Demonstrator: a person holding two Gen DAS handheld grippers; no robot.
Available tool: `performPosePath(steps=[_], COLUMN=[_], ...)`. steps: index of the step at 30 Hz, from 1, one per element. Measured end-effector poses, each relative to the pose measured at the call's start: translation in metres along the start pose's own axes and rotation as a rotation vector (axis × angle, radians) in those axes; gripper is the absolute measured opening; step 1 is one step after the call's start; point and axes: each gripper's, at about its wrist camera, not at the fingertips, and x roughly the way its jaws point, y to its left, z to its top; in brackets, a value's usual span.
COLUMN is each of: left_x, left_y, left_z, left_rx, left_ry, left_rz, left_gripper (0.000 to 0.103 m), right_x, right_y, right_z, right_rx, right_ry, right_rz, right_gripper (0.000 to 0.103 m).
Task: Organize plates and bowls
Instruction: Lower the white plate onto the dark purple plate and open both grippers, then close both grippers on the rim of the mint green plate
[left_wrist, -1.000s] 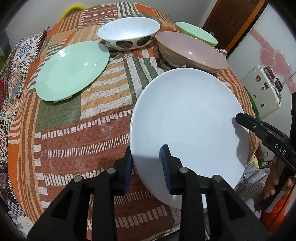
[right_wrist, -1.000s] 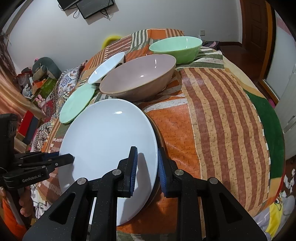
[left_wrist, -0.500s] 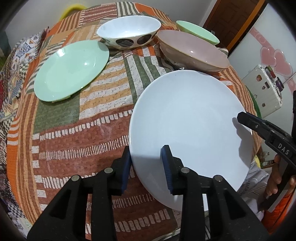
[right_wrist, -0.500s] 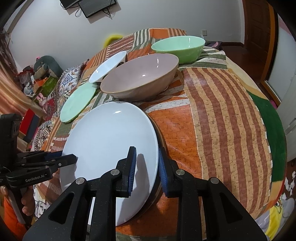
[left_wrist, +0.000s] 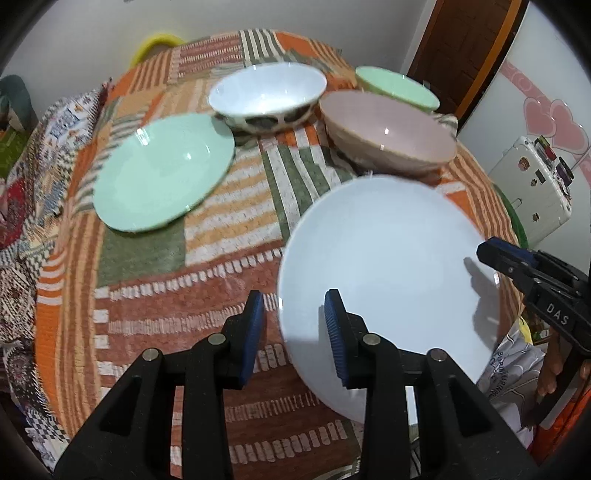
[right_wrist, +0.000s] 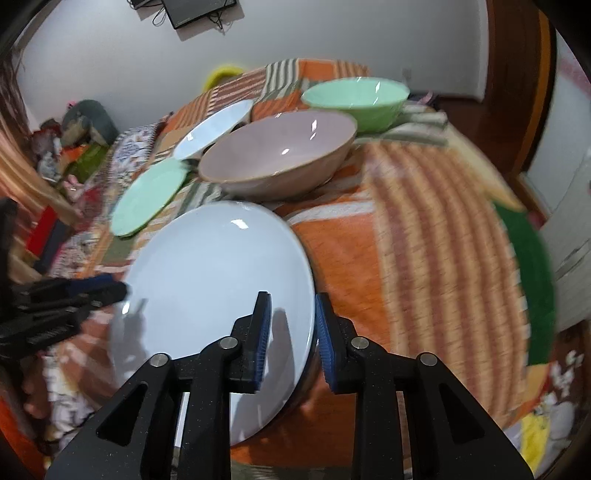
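Observation:
A large white plate (left_wrist: 388, 258) is held tilted above the patchwork cloth; it also shows in the right wrist view (right_wrist: 210, 280). My left gripper (left_wrist: 293, 325) straddles its near rim with a wide gap, open. My right gripper (right_wrist: 291, 325) stands around the plate's opposite rim, a small gap showing; its fingers (left_wrist: 495, 254) show at that rim. A green plate (left_wrist: 162, 184), a white patterned bowl (left_wrist: 266, 96), a pink bowl (left_wrist: 388, 129) and a green bowl (left_wrist: 395, 86) sit behind on the table.
The round table (right_wrist: 424, 258) falls away at its cloth-covered edges. A white appliance (left_wrist: 532, 192) stands to the right of the table. Cluttered items (right_wrist: 66, 147) lie at the left. A door (left_wrist: 461, 44) is behind.
My left gripper has opened wider and pulled slightly left off the plate rim. The plate has lifted and shifted; both views are blurred by motion.

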Motion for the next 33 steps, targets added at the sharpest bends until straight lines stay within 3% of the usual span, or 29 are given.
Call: performPosePath(steps=[5,8,12,18,23,28,33], left_x=[-0.035,-0.051,-0.066,-0.084,-0.091,-0.093,-0.086], left_y=[0.003,0.002,0.002,0.020,0.050,0.091,0.130], left_z=[0.006,0.007,0.005,0.000,0.001,0.008,0.020], left_rx=[-0.007,-0.002,0.011,-0.007,-0.056,-0.137,-0.189], left_ry=[-0.115,-0.174,-0.229,-0.293,-0.311,-0.316,-0.315], left_rz=[0.004,0.012,0.027,0.069,0.115,0.167,0.221], left_gripper=[0.035,0.041,0.045,0.059,0.067,0.085,0.088], right_x=[-0.018,-0.021,-0.024,-0.028,-0.025,-0.014,0.004], right_y=[-0.002,0.001,0.009,0.033,0.059,0.087,0.109], right_z=[0.008,0.009,0.012,0.025,0.040,0.054,0.071], right_rx=[-0.019,-0.022,-0.025,-0.068,-0.112,-0.156,-0.185], right_ry=[-0.067,-0.074,-0.083,-0.112,-0.125,-0.136,-0.120], right_rz=[-0.012,0.006,0.032,0.068,0.104,0.138,0.177], right_gripper=[0.034,0.035,0.045,0.049,0.050,0.059,0.059])
